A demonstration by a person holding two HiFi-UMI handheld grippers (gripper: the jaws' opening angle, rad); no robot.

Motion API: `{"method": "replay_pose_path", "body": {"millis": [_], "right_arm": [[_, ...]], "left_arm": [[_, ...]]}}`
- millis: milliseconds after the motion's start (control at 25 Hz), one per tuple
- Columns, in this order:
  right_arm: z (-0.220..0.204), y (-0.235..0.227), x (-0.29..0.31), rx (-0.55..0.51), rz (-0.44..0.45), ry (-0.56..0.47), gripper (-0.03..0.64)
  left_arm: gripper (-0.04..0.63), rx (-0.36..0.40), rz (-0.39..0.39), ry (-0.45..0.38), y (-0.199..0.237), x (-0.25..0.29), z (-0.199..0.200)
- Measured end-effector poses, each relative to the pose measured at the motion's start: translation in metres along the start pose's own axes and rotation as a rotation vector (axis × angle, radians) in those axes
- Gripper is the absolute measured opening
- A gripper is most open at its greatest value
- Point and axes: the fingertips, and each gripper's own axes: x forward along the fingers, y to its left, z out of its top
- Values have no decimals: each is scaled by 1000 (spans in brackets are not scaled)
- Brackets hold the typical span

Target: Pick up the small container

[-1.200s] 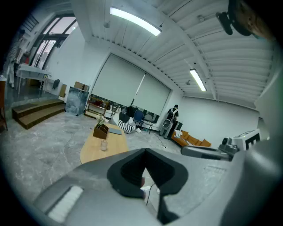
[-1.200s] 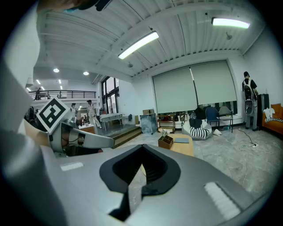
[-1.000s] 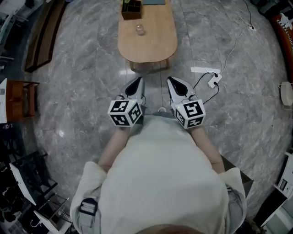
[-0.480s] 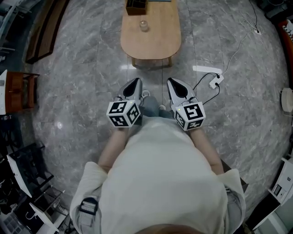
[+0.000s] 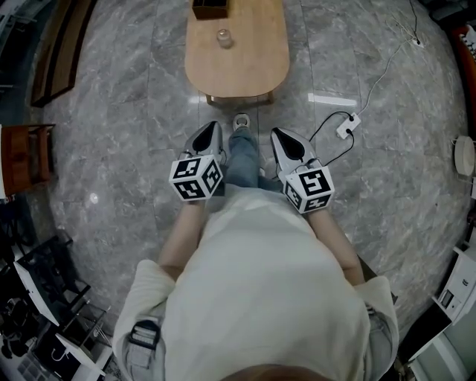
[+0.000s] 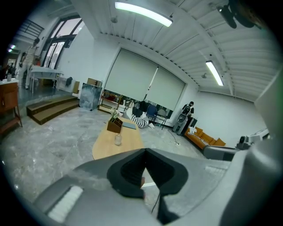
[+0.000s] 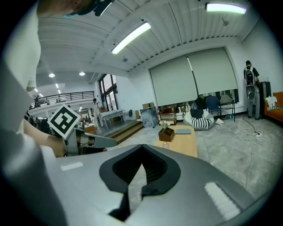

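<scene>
grey veined marble floor (image 5: pixel 111 149) fills the head view, glossy enough to catch the ceiling lights. ahead of the person stands a low table (image 5: pixel 245 71) with a pale wooden top shaped like a long rounded oval. the small container (image 5: pixel 224 37), a clear glass jar with a rounded body, stands upright near the far end of the table, just in front of a dark wooden box (image 5: pixel 210 7) with compartments. a white power strip (image 5: pixel 348 128) with a black cable lies on the floor to the right. both tools are held close to the person's body, well apart from the table. the left gripper (image 5: pixel 210 128) has its dark fingers pressed together with nothing between them. the right gripper (image 5: pixel 277 134) likewise shows its fingers meeting at the tips, empty. each carries a cube with black and white square markers. the step in hand appears to be the approach. to do it well, the person likely needs to step up to the table, spread the fingers of one gripper before reaching the jar, come in level at mid-height on its body, and close gently, since smooth glass may slip or tip.
</scene>
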Motion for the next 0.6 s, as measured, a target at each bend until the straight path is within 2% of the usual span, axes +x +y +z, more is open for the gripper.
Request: {"method": "replay_pose_path", "body": {"millis": [360,600], "right_arm": [[27,-65,83,14,-15,43,-2],[65,-96,144,14,-7,43,-2]], "left_arm": [[2,11,13,60,29,96,39],[2,42,20,101,51,154,70]]}}
